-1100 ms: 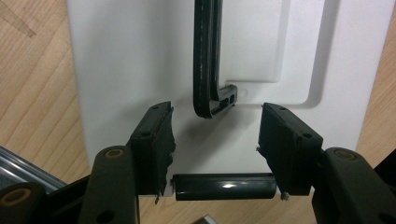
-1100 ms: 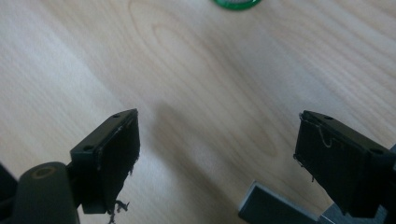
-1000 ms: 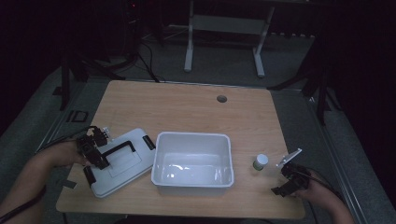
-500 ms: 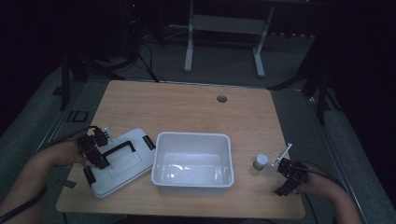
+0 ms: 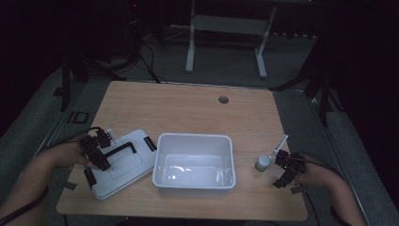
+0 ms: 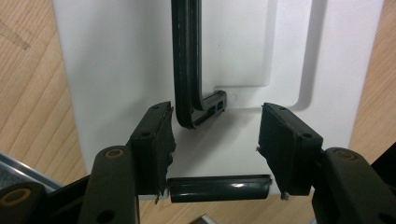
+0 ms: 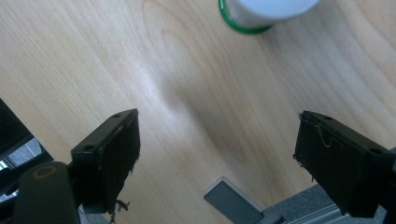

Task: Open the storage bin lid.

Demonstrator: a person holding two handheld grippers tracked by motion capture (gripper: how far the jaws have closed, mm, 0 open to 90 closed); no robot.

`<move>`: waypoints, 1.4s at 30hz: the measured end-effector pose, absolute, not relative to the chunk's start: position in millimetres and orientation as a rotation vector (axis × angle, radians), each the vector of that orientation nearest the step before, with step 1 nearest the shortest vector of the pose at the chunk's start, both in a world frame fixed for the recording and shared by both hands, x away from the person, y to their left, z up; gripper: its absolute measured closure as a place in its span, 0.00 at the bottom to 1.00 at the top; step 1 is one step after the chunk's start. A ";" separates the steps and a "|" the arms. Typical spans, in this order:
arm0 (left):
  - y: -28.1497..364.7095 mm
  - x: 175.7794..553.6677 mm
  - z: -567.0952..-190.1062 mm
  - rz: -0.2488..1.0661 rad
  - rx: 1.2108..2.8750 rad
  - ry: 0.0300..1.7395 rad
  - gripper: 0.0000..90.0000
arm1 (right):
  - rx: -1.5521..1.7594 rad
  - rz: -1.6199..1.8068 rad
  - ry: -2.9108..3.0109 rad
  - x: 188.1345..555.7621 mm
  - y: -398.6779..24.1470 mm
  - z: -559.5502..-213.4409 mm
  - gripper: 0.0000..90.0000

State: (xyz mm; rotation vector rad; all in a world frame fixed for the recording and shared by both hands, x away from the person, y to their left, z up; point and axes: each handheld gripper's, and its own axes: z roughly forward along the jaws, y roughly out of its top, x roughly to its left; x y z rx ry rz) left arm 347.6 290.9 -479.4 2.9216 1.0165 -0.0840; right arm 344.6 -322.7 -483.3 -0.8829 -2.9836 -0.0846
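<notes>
The flat white plastic lid (image 5: 123, 165) with a black handle (image 6: 187, 65) lies at the wooden table's (image 5: 188, 108) near left corner, touching the white rectangular plastic tub (image 5: 195, 160); its long axis runs slantwise, rising toward the tub; the left gripper (image 6: 215, 140) hovers released over the lid's end, straddling the handle's foot; the right gripper (image 7: 217, 158), jaws spread wide, hangs over bare wood just short of a small white green-rimmed jar (image 7: 264, 13).

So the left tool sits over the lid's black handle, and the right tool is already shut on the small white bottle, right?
Not quite. The right tool is open and empty: in the right gripper view the small white bottle stands ahead of it on the table, untouched. The left tool does sit over the lid's black handle.
</notes>
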 end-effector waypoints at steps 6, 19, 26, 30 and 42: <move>291.1 348.0 -478.5 -0.085 2.920 1.015 0.49 | -0.877 -0.079 -2.995 353.6 -314.0 -483.0 0.15; 289.6 348.8 -479.2 -0.088 2.936 1.009 0.49 | -0.832 -0.090 -3.025 369.5 -293.4 -480.1 0.18; 289.1 349.2 -480.6 -0.095 2.934 1.009 0.49 | -0.790 -0.079 -3.048 379.0 -282.8 -480.6 0.22; 289.0 349.2 -482.3 -0.105 2.943 1.012 0.49 | -0.722 -0.045 -3.080 384.4 -276.6 -483.4 0.28; 290.9 348.8 -482.0 -0.115 2.947 1.014 0.49 | -0.598 0.018 -3.140 389.4 -267.3 -491.4 0.51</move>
